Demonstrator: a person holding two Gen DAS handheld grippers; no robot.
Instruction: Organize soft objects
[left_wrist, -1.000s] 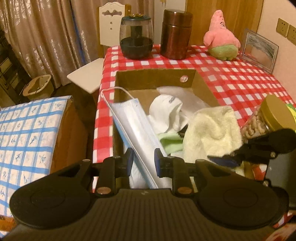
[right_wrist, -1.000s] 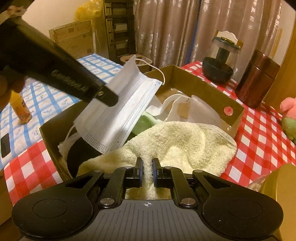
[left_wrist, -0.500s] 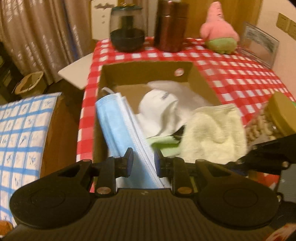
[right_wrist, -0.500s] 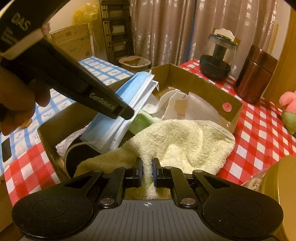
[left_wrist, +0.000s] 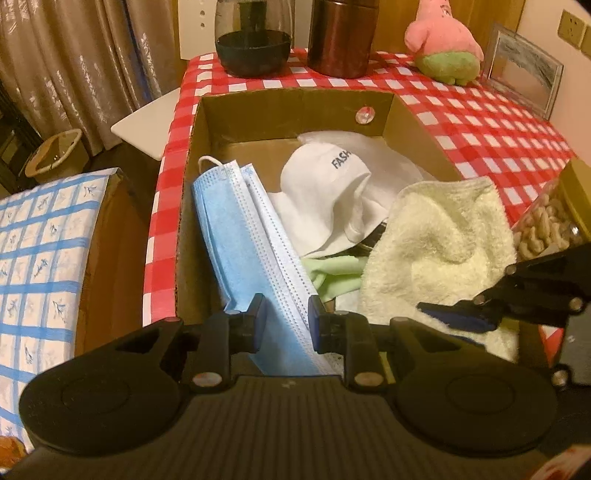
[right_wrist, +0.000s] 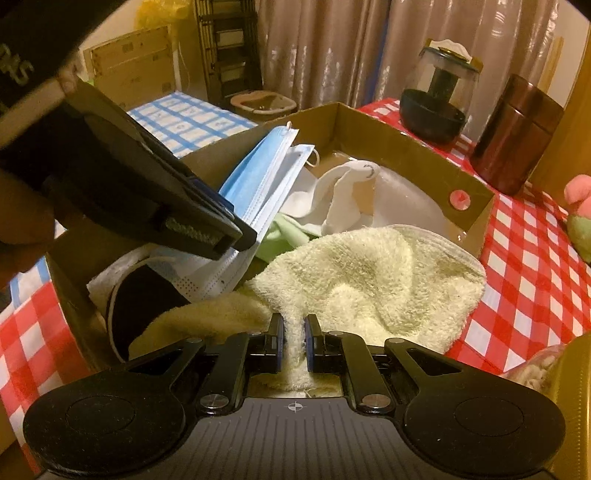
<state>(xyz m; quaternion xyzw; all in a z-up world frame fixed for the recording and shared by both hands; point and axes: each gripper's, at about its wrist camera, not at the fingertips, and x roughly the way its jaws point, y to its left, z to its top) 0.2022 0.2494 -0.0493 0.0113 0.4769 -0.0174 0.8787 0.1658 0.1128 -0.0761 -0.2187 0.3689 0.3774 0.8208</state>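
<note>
My left gripper (left_wrist: 283, 322) has its fingers pinching the stack of face masks (left_wrist: 240, 236), whose far end dips into the left side of the cardboard box (left_wrist: 295, 107) on the checked worktop (left_wrist: 498, 129). I judge this the stowing step: next I should lower the masks flat against the left wall, then spread the fingers. My right gripper (right_wrist: 293, 341) has its fingers pressed on a fold of the cream towel (right_wrist: 369, 280), draped over the box's near right corner; it needs tucking inside.
</note>
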